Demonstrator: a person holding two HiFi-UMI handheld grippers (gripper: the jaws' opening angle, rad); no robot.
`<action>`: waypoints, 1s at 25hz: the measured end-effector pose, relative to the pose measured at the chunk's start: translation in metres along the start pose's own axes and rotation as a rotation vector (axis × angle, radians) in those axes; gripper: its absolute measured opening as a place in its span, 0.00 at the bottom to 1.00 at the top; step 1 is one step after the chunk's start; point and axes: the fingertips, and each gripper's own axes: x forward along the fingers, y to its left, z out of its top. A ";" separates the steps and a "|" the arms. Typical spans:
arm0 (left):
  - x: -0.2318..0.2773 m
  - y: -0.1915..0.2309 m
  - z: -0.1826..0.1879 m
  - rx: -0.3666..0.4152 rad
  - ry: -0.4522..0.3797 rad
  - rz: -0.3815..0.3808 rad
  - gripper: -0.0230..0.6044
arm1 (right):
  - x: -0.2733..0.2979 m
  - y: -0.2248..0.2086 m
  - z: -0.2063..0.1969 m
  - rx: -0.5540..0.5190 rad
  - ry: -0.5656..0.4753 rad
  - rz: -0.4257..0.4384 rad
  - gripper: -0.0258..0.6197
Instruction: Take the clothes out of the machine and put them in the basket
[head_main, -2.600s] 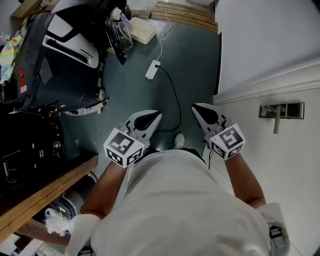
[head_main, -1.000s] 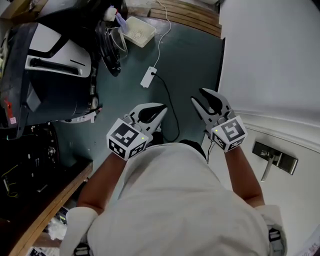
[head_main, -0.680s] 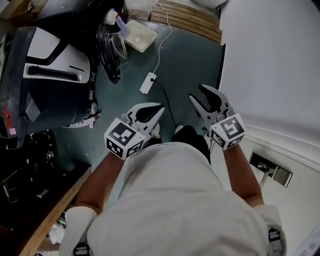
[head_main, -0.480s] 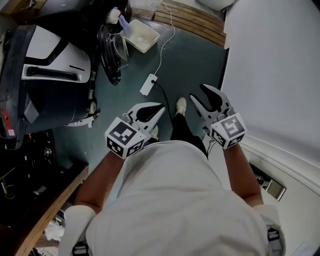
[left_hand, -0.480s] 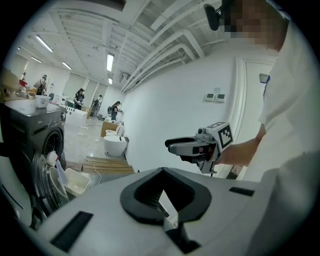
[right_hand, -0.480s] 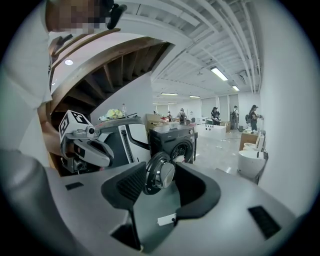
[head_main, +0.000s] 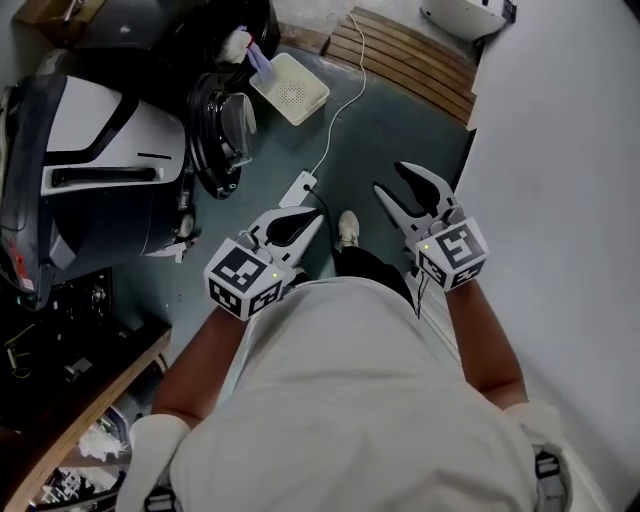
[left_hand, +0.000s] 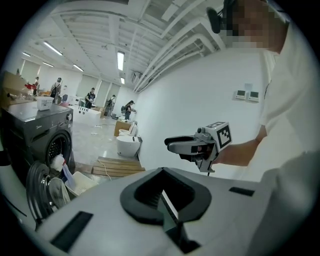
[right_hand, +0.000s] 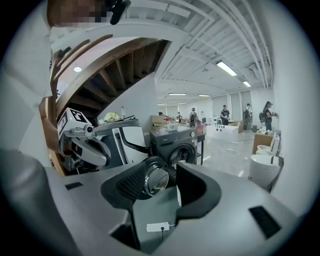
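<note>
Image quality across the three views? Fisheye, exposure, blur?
Head view: dim overall, equipment at lower left nearly black, no clear motion blur. Left gripper view: heavy fisheye, black corners, ceiling light blown out. Right gripper view: same fisheye; washer door sharp, stair underside in shadow.

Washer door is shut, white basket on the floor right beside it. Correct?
Not quite. The washer door is open, swung out from the drum opening. The head view shows this, and the right gripper view shows it too. The rest holds: the white basket sits on the floor right beside it.
</note>
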 end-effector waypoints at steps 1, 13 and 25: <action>0.011 0.005 0.007 -0.005 0.004 0.014 0.03 | 0.002 -0.016 0.003 0.002 -0.003 0.008 0.31; 0.114 0.041 0.069 -0.030 -0.001 0.079 0.03 | 0.028 -0.136 -0.005 0.007 0.047 0.096 0.31; 0.163 0.122 0.099 -0.111 -0.048 0.091 0.03 | 0.127 -0.190 0.007 -0.035 0.117 0.192 0.31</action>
